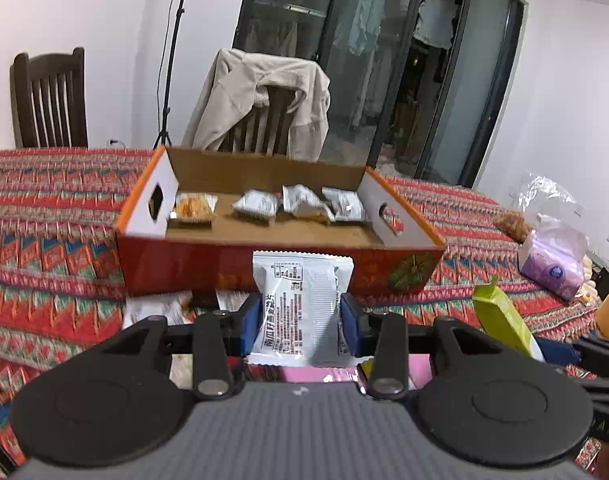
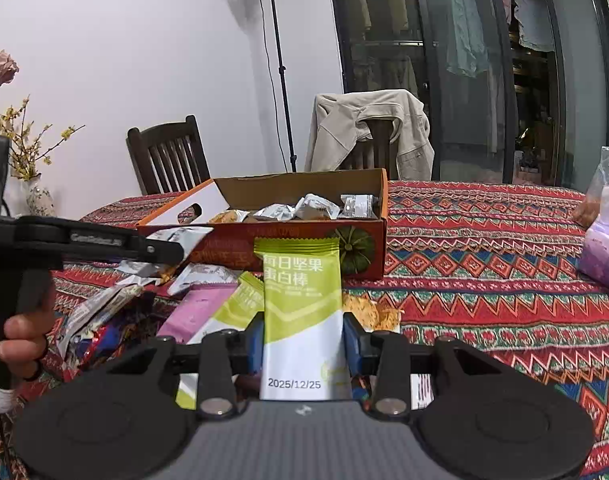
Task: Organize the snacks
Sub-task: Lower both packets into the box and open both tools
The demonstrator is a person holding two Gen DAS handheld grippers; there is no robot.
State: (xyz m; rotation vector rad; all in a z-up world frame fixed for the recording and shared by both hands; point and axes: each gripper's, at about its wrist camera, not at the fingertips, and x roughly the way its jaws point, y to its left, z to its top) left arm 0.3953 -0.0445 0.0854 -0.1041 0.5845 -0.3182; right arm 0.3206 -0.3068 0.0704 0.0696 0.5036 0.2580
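Observation:
An open orange cardboard box (image 1: pixel 280 256) (image 2: pixel 368 240) stands on the patterned tablecloth, with several silver packets (image 1: pixel 256 206) and one orange snack packet (image 1: pixel 194 208) lying inside. My left gripper (image 1: pixel 300 322) is shut on a white-and-silver snack packet (image 1: pixel 300 304), held upright just in front of the box's near wall. My right gripper (image 2: pixel 302 344) is shut on a green-and-white nut bar packet (image 2: pixel 300 312), also upright and short of the box. In the right wrist view the left gripper (image 2: pixel 160 250) shows from the side with its packet (image 2: pixel 180 238), a hand (image 2: pixel 22 336) on its handle.
A heap of loose snack packets (image 2: pixel 152 300) lies on the cloth before the box, among them a pink one (image 2: pixel 200 304) and another green bar (image 2: pixel 240 300). A purple tissue pack (image 1: pixel 554 260) and a plastic bag sit at the right. Two wooden chairs (image 1: pixel 50 100) stand behind the table.

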